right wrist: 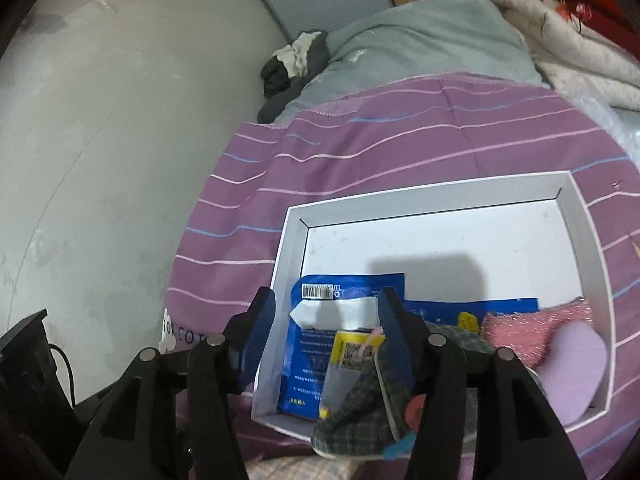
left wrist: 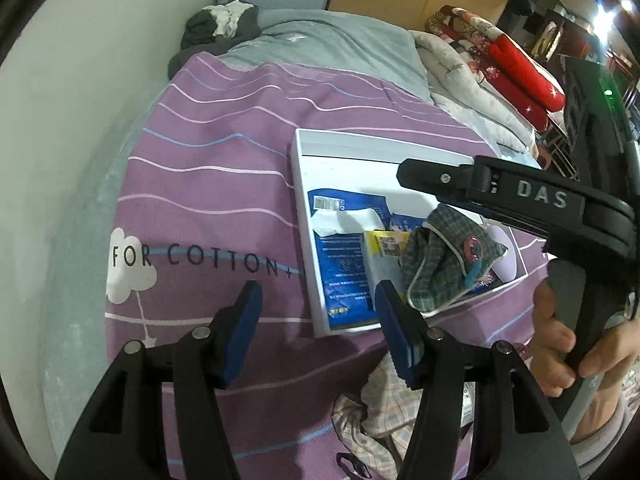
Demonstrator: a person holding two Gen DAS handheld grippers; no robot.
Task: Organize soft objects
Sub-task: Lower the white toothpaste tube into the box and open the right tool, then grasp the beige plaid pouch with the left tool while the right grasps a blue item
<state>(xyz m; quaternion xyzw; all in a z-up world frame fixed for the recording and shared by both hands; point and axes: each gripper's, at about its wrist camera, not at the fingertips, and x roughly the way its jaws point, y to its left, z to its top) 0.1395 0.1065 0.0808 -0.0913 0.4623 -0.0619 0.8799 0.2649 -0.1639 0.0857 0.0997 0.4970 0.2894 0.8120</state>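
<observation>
A bed (left wrist: 224, 184) with a purple striped sheet stands against a pale wall (left wrist: 80, 120); bright lamps (left wrist: 608, 16) glare far right

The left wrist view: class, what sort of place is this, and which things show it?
Probably a bedroom: a purple striped bedsheet covers a bed, a grey pillow lies at its far end, and folded quilts are stacked beside it.

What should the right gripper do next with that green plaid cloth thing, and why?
Probably lift the right gripper straight up and away: its jaws stand open, and the plaid pouch already lies in the white box, half over the near rim.
</observation>
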